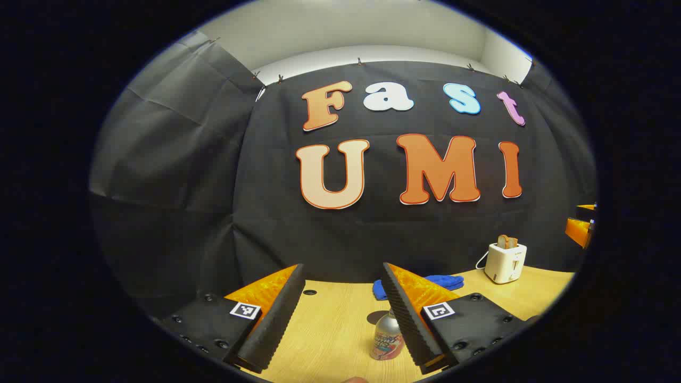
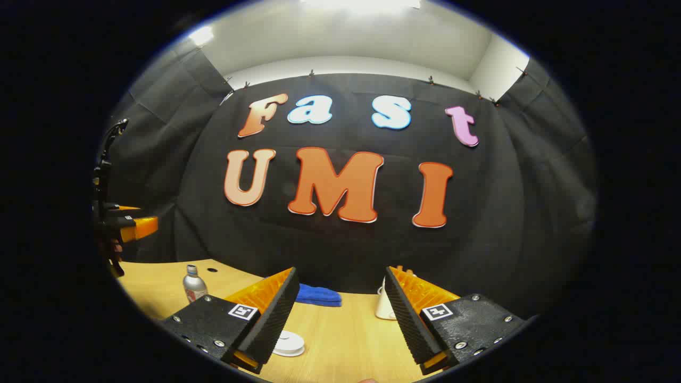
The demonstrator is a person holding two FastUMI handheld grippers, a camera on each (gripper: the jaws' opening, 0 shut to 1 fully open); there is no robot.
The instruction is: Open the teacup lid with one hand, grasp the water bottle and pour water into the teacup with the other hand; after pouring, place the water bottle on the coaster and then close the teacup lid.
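Two views, so one at a time, using the small silver metal water bottle with the colourful label as my anchor.

Left gripper view: the left gripper (image 1: pixel 340 298) has its jaws spread wide with nothing between them, hanging above the pale wooden table (image 1: pixel 330 330). The water bottle (image 1: pixel 387 338) stands upright on the table right against the inner edge of the right-hand finger, which covers part of its side, so I can't tell whether they touch. Behind the bottle, toward the black cloth wall, lies a crumpled blue cloth (image 1: pixel 425 283), partly hidden by the same finger. Farther right of the bottle sits a white toaster with bread slices sticking out (image 1: pixel 505 261), near the table's far edge. Way off past the toaster, the other gripper's tip pokes in, cut off. Left of the bottle, bare table runs between the fingers.

Right gripper view: the right gripper (image 2: pixel 340 298) is also spread open and empty. The bottle (image 2: pixel 194 284) stands well off to the left, with free table all around it. Beyond it at the left edge the left gripper (image 2: pixel 133 226) floats, with bits of a hand holding it, too cut off to judge. Right of the bottle: the blue cloth (image 2: pixel 319 295), then a white teacup (image 2: pixel 384 306) mostly hidden behind the right finger. A round white lid-or-coaster thing (image 2: pixel 288 343) peeks from under the left finger; can't tell which.
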